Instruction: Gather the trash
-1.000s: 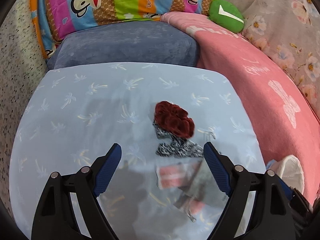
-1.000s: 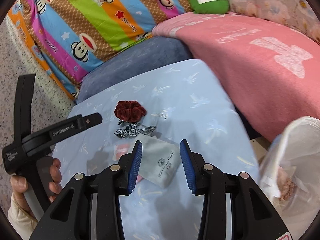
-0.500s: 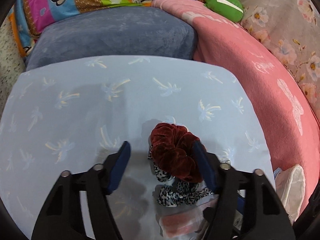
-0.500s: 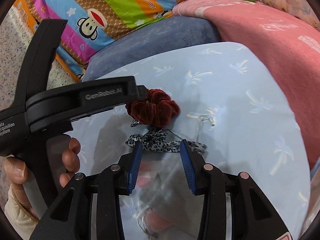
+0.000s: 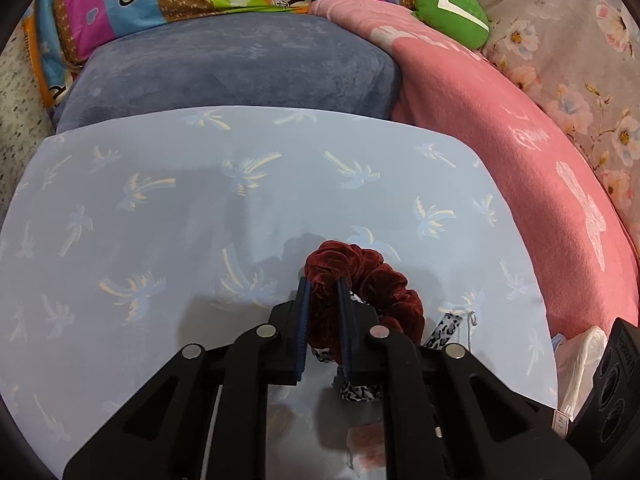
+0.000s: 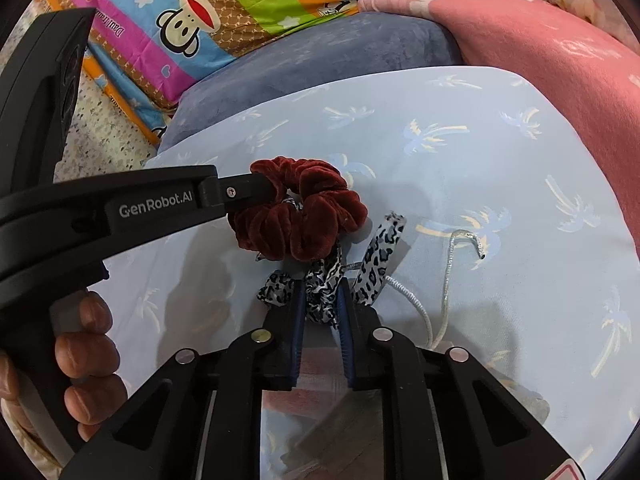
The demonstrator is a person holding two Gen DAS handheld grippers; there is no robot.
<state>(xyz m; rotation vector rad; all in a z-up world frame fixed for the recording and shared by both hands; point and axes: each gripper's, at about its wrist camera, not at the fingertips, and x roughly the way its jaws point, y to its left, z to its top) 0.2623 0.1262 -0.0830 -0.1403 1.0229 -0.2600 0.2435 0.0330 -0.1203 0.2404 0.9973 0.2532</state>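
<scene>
A dark red velvet scrunchie (image 5: 384, 288) lies on the light blue palm-print sheet (image 5: 200, 220). My left gripper (image 5: 323, 284) is closing, its blue pads pinching the scrunchie's near left side; from the right wrist view it (image 6: 276, 190) reaches in from the left onto the scrunchie (image 6: 312, 216). A leopard-print hair tie (image 6: 372, 264) lies just in front of the scrunchie. My right gripper (image 6: 320, 294) is closing with the tie's knotted middle pressed between its pads. A pink wrapper (image 5: 366, 446) lies under the left gripper.
A silver-white cord (image 6: 444, 280) trails right of the tie. A grey-blue cushion (image 5: 240, 68), a striped monkey-print pillow (image 6: 192, 20), a pink blanket (image 5: 500, 152) and a green plush (image 5: 452, 12) ring the sheet. A white plastic bag (image 5: 580, 364) sits at the right edge. A hand (image 6: 84, 360) holds the left gripper.
Both grippers moved forward and down onto the pile. The left jaws went from wide apart to pinching the scrunchie. The right jaws narrowed onto the leopard-print tie.
</scene>
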